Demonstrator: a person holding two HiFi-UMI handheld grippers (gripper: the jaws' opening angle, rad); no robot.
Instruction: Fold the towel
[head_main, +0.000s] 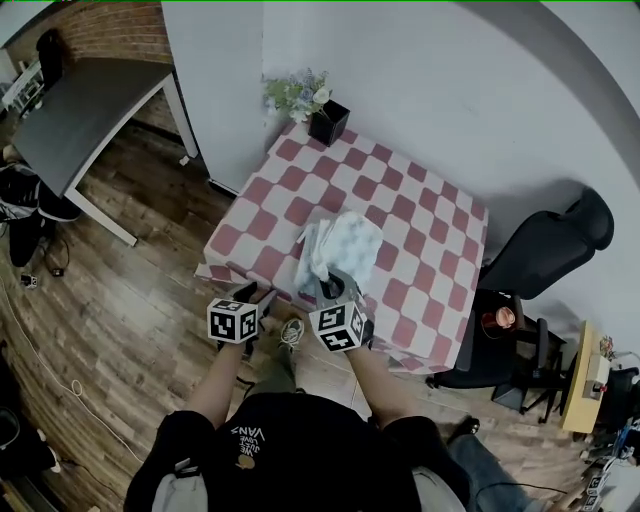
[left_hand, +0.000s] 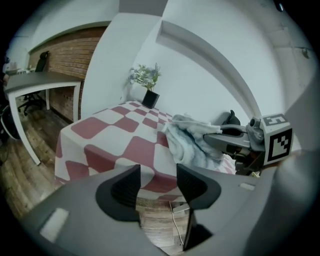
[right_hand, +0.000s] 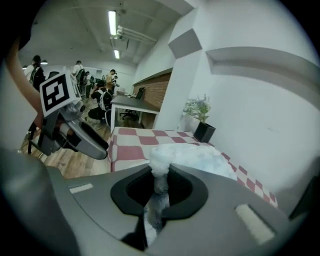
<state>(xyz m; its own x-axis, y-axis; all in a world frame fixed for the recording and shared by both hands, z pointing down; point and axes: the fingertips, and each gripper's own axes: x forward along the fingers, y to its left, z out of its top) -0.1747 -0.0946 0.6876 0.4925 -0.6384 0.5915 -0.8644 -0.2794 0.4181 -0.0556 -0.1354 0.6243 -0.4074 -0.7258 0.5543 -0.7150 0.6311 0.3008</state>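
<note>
A pale blue-white towel (head_main: 340, 248) lies bunched on the red-and-white checked table (head_main: 400, 200), near its front edge. My right gripper (head_main: 333, 288) is shut on the towel's near edge; the right gripper view shows the cloth (right_hand: 159, 182) pinched between the jaws, with the rest of it (right_hand: 192, 157) heaped just beyond. My left gripper (head_main: 262, 296) hangs open and empty at the table's front-left edge, left of the towel. In the left gripper view the towel (left_hand: 187, 137) sits to the right, with the right gripper (left_hand: 212, 136) holding it.
A potted plant (head_main: 310, 105) stands at the table's far corner by the white wall. A black office chair (head_main: 540, 250) sits to the right, a grey desk (head_main: 80, 115) to the far left. Wooden floor lies in front of the table. People sit at desks in the background (right_hand: 100, 92).
</note>
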